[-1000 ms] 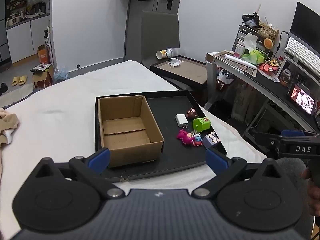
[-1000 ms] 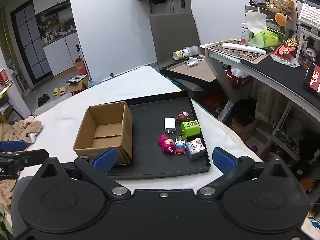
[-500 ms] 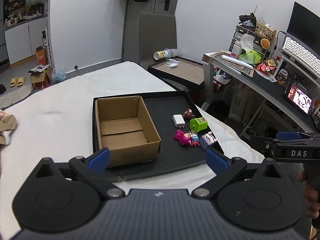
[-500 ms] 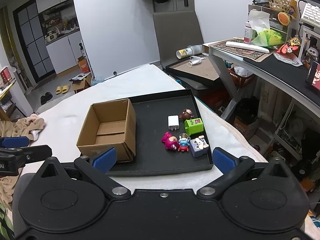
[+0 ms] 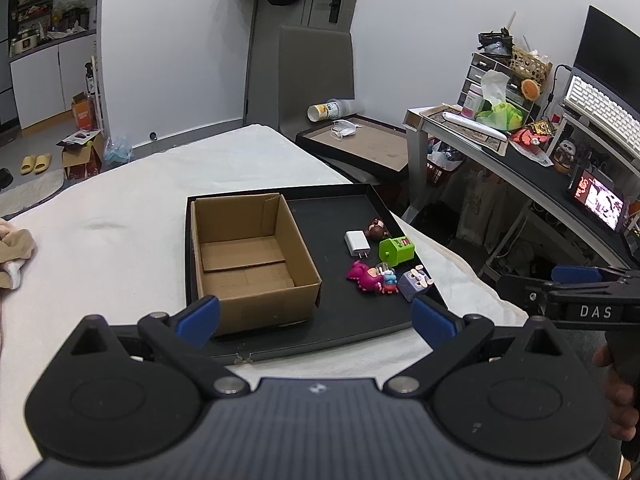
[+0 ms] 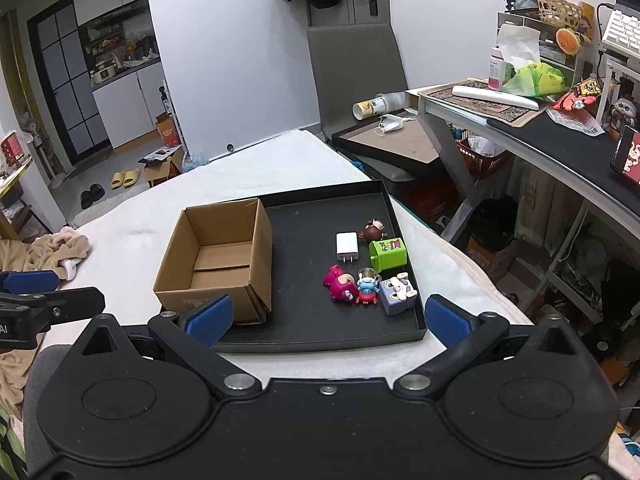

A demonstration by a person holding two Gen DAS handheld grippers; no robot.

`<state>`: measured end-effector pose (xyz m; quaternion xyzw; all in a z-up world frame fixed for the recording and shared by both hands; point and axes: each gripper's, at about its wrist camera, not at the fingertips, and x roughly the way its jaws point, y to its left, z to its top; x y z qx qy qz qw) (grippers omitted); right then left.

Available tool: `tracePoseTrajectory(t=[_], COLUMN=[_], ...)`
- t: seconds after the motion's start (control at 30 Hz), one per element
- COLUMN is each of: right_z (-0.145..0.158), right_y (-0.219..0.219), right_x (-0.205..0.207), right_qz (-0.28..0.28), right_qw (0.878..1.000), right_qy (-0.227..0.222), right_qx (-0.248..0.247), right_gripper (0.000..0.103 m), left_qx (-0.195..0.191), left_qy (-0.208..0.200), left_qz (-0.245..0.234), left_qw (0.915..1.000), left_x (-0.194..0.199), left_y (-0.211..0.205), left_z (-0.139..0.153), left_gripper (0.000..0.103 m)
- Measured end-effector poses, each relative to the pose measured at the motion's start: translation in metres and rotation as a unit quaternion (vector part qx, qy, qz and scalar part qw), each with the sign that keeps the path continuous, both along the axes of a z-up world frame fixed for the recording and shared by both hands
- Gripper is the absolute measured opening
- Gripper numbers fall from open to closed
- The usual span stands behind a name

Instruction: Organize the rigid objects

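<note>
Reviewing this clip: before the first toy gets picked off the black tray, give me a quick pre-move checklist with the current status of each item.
1. Cardboard box open and empty, ready to receive: ok.
2. Box sits inside the black tray, left side: ok.
3. Small items grouped on the tray's right side, none yet in the box: white charger, green toy, pink toy, purple cube toy: ok.
4. Right gripper open, nothing between its fingers: ok.
5. Left gripper open, nothing held: ok.
6. Pink toy, the small blue figure and purple cube crowd together; room for fingers around just one: cannot tell.
</note>
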<state>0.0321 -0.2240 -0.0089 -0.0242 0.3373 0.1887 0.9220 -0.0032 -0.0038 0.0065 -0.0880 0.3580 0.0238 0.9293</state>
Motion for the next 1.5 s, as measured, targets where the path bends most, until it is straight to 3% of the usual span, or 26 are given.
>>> tracePoseTrajectory(t=[1.5], right_z=[-0.008], right_y=[-0.01], right_x=[0.008], right_qz=[-0.023], right_qw=[1.0], right_qy=[-0.004], right_qx=[0.003], right_gripper=[0.103], left_qx=[-0.007], left_qy=[0.0], left_qz=[0.01], left_qw=[0.9999], left_x=[0.006], left_y=[0.006], left_z=[-0.008], left_gripper=[0.101])
